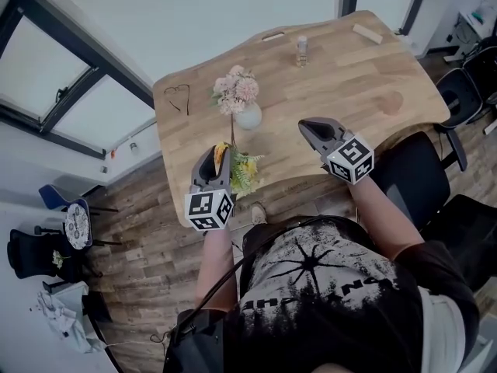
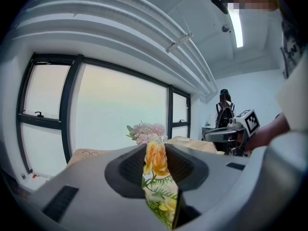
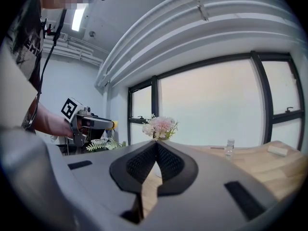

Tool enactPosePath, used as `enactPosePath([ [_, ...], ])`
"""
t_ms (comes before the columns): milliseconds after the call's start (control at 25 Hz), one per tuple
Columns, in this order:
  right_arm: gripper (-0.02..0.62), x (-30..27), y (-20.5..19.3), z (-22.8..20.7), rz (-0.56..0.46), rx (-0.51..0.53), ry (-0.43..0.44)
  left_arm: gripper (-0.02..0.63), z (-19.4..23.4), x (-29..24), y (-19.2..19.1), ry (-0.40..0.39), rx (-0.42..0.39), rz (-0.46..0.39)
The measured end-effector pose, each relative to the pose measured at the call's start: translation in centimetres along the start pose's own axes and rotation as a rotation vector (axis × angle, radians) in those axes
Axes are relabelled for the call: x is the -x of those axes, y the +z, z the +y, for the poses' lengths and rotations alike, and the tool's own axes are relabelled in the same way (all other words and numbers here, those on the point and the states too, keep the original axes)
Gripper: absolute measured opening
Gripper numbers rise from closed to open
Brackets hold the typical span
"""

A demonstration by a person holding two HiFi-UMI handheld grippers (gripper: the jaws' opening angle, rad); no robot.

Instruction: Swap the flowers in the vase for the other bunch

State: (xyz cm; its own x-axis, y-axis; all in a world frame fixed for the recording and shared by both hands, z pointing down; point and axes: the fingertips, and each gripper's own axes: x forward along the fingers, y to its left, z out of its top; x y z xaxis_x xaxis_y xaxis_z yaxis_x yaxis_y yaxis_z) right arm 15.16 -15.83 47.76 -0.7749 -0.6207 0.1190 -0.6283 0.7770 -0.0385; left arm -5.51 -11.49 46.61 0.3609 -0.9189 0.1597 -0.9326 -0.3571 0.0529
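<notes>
The left gripper (image 1: 219, 155) is over the near left corner of the tabletop (image 1: 342, 84), and its jaws are closed on the yellow bunch (image 2: 155, 160). In the left gripper view the orange-yellow bloom stands up betw. the two dark pads, which are only a narrow way apart, and green fern leaves hang down below them. In the head view the leaves spread out to the right of this gripper, just above the near edge. The vase (image 1: 249, 117) is a small round pale one. It stands upright in the left half of the tabletop, about midway betw. the far edge and the near edge, and it holds the pink flowers (image 1: 237, 90), so the swap is not done. The yellow bunch is near the vase but apart from it, on the side of the near edge. The right gripper (image 3: 156, 146) is over the near edge, approx. in the middle of its length and to the right of the vase. Its jaws are fully together with nothing betw. them (the pads meet in one line in the right gripper view), and they point toward the vase. A small clear bottle (image 1: 302, 50) stands upright near the far edge. A wooden block (image 1: 367, 33) lies at the far right corner, well apart from the vase and from both grippers.
</notes>
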Motion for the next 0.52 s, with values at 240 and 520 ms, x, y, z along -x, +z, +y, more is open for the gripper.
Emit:
enactPosePath([
  [240,0.018,-0.25,-0.05,0.43,0.001,0.004,0.006,0.124,0.15,0.26,-0.04,0.000,0.004,-0.001],
  [520,0.018,-0.99,0.02,0.76,0.003,0.019,0.014,0.126,0.45,0.20,-0.02,-0.002,0.002,0.003],
])
